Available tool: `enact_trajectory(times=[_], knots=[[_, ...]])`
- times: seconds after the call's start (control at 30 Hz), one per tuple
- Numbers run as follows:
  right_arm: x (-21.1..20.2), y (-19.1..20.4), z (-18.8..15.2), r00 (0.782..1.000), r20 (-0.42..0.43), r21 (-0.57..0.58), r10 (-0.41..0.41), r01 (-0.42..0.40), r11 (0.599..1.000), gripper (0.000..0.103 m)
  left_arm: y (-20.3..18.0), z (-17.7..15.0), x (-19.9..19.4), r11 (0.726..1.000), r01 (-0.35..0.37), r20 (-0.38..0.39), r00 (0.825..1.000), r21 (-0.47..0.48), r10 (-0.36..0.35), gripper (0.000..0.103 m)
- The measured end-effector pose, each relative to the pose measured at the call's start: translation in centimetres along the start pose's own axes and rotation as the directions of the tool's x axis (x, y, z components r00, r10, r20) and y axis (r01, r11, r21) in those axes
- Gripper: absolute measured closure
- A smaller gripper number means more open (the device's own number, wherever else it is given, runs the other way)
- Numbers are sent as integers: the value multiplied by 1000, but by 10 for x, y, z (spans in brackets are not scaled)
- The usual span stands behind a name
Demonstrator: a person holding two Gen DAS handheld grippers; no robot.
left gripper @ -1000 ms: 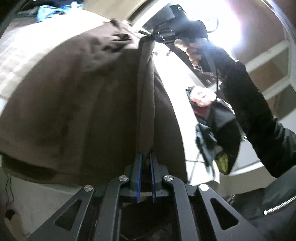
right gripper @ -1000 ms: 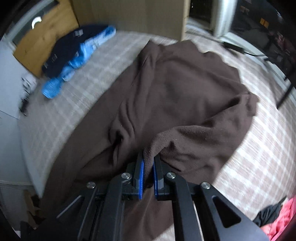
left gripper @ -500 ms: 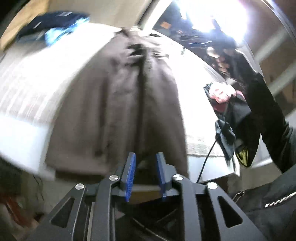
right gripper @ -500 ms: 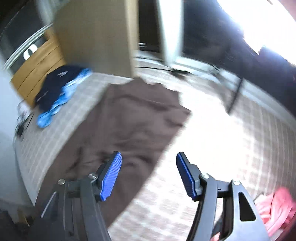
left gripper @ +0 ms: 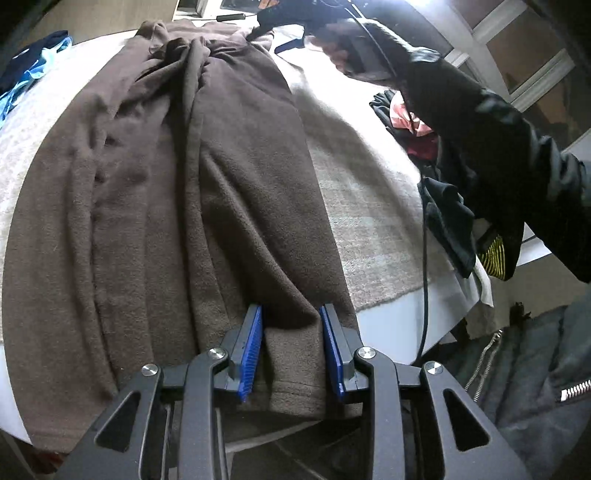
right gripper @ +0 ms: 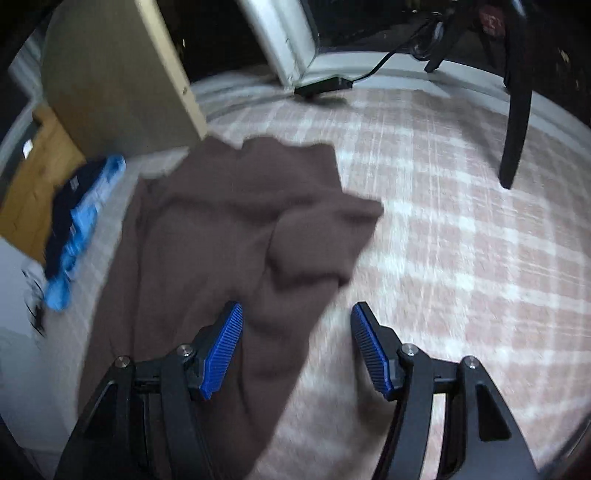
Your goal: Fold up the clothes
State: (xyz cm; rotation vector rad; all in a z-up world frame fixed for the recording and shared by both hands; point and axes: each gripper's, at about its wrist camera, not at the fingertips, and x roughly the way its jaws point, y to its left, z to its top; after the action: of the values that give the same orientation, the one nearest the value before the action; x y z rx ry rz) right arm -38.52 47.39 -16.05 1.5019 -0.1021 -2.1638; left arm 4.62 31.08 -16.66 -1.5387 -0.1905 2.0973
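A brown fleece garment (left gripper: 192,192) lies lengthwise on the checked bed cover (left gripper: 369,199), one side folded over its middle. My left gripper (left gripper: 291,350) is open at the near hem, its blue pads either side of a fold of fleece. My right gripper (right gripper: 297,350) is open and empty above the garment's (right gripper: 221,229) right edge, over the cover (right gripper: 443,258). In the left wrist view the right gripper (left gripper: 295,26) is at the garment's far end, held by a dark-sleeved arm.
A navy and light-blue garment (right gripper: 74,229) lies at the bed's left side, also visible in the left wrist view (left gripper: 22,70). A pile of dark and pink clothes (left gripper: 436,155) sits on the right. A wooden board (right gripper: 118,74) and a black chair leg (right gripper: 517,110) stand beyond the bed.
Both grippers let go of the brown fleece and opened. The lifted side now lies folded on the bed. The right gripper has drawn back and up.
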Motion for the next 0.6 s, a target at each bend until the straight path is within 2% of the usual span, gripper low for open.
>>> enact_trajectory(times=[0.03, 0.17, 0.23, 0.27, 0.3, 0.33, 0.4, 0.47, 0.53, 0.6], knots=[[-3, -1, 3, 1000, 14, -7, -1, 2, 1000, 95, 0, 1, 1, 1000, 4, 1, 1000, -5, -4, 73], [1, 13, 14, 986, 13, -113, -168, 168, 979, 92, -1, 2, 5, 999, 24, 9, 1000, -22, -24, 73], [-10, 22, 12, 983, 27, -133, -180, 182, 974, 80, -1, 3, 5, 999, 33, 10, 999, -30, -33, 73], [-21, 26, 9, 987, 44, -135, -154, 158, 978, 74, -2, 3, 5, 999, 35, 9, 999, -32, -34, 73], [-33, 29, 5, 990, 60, -138, -127, 134, 981, 58, -3, 4, 4, 999, 35, 3, 999, -37, -35, 73], [-45, 33, 1, 992, 76, -141, -101, 111, 984, 53, -4, 5, 4, 999, 35, -2, 999, -41, -35, 74], [-73, 46, -18, 993, 106, -170, -60, 77, 982, 53, -5, 5, -5, 999, 27, -6, 1000, -43, -27, 74], [-95, 68, -53, 994, 109, -254, 11, 17, 967, 53, -5, 2, -27, 999, 13, 32, 999, -48, -12, 74], [-98, 92, -90, 996, 55, -336, 71, -49, 941, 53, 1, -3, -52, 998, -7, 68, 998, -66, 12, 74], [-94, 119, -133, 996, -25, -415, 91, -93, 905, 54, 12, -7, -66, 995, -56, 69, 996, -77, 62, 74]])
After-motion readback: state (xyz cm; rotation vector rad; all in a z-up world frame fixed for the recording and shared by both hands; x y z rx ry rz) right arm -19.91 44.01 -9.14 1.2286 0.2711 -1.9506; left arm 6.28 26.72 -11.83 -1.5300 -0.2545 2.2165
